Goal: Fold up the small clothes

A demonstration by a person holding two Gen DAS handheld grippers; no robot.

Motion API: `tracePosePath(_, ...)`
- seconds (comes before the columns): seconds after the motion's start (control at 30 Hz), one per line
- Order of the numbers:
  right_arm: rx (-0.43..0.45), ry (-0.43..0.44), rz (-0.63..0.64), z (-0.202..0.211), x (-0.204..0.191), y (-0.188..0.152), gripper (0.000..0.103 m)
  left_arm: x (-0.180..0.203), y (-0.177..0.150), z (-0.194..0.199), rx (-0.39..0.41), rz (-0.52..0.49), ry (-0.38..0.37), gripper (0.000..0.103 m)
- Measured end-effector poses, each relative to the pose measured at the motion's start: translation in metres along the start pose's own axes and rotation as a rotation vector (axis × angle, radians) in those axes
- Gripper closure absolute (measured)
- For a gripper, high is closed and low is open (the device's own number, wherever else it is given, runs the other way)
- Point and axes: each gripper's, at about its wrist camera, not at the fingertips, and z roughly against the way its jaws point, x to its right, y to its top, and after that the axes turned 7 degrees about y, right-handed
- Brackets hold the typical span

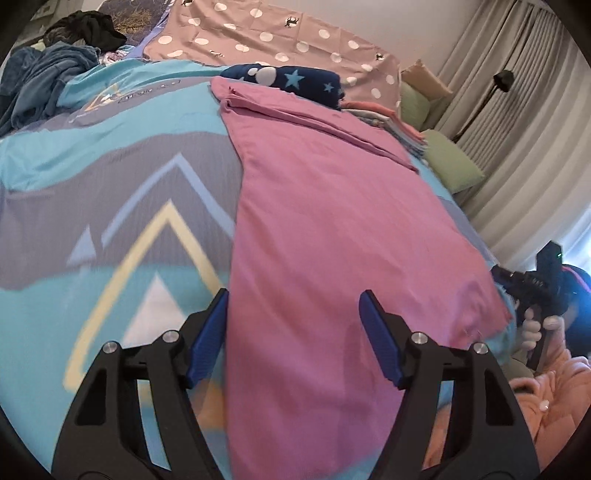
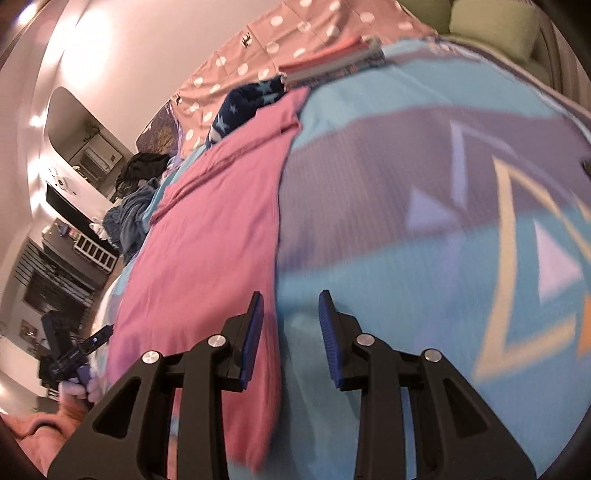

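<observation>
Two grippers hover with fingers spread, holding nothing: left gripper (image 1: pixel 293 325), right gripper (image 2: pixel 291 325). Pink garment (image 1: pixel 332 229) lies flat on the bedspread (image 1: pixel 110 177); probably light and limp, best pinched at near corners.

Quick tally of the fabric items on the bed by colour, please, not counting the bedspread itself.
Pink garment laid flat: 1
Navy star-print item: 1
Dusty-pink polka-dot sheet: 1
Blue crumpled clothing: 1 heap
Black crumpled clothing: 1 heap
Green pillows: 2
Folded stack, mixed colours: 1 (pieces not countable)
Total: 8
</observation>
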Motion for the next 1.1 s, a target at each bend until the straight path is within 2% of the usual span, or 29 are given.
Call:
tracePosePath(0.13,-0.028,0.046,-0.025,0.016,0.0,-0.025,0.07,-0.004,-0.02,0.016,-0.006,0.046,-0.05,0.038)
tracePosePath(0.2,-0.037,0.062,-0.018,0.021,-0.005,-0.037,0.062,-0.007,-0.027,0.023,-0.021,0.069,-0.069,0.043)
tracePosePath(0.3,-0.047,0.107,-0.016,0.022,-0.012,-0.049,0.054,-0.008,-0.034,0.028,-0.039,0.081,-0.092,0.046)
tracePosePath(0.37,-0.062,0.131,-0.016,0.017,-0.016,-0.052,0.053,-0.007,-0.037,0.028,-0.05,0.077,-0.1,0.046)
tracePosePath(0.47,-0.069,0.122,-0.003,0.006,-0.021,-0.048,0.05,-0.007,-0.036,0.024,-0.053,0.079,-0.132,0.046)
tracePosePath(0.57,-0.073,0.147,-0.043,0.003,-0.02,-0.045,0.049,-0.018,-0.039,0.023,-0.046,0.146,-0.196,0.046)
tracePosePath(0.63,-0.086,0.164,-0.049,-0.001,-0.02,-0.043,0.052,-0.024,-0.041,0.022,-0.044,0.178,-0.213,0.056)
tracePosePath(0.67,-0.092,0.164,-0.051,-0.002,-0.02,-0.043,0.068,-0.024,-0.041,0.021,-0.049,0.184,-0.21,0.081)
tracePosePath(0.7,-0.105,0.175,-0.073,-0.005,-0.018,-0.041,0.096,-0.024,-0.04,0.016,-0.071,0.209,-0.225,0.099)
tracePosePath(0.73,-0.121,0.21,-0.125,-0.008,-0.014,-0.038,0.098,-0.024,-0.039,0.015,-0.076,0.227,-0.236,0.099)
tracePosePath(0.8,-0.064,0.282,-0.173,0.002,-0.014,-0.027,0.098,-0.016,-0.029,0.025,-0.012,0.218,-0.253,0.099)
tracePosePath(0.93,0.138,0.483,-0.125,0.055,-0.033,-0.001,0.1,0.003,0.003,0.08,0.183,0.156,-0.307,0.099)
tracePosePath(1.1,0.263,0.553,-0.029,0.099,-0.06,0.012,0.1,0.025,0.024,0.121,0.291,0.088,-0.34,0.099)
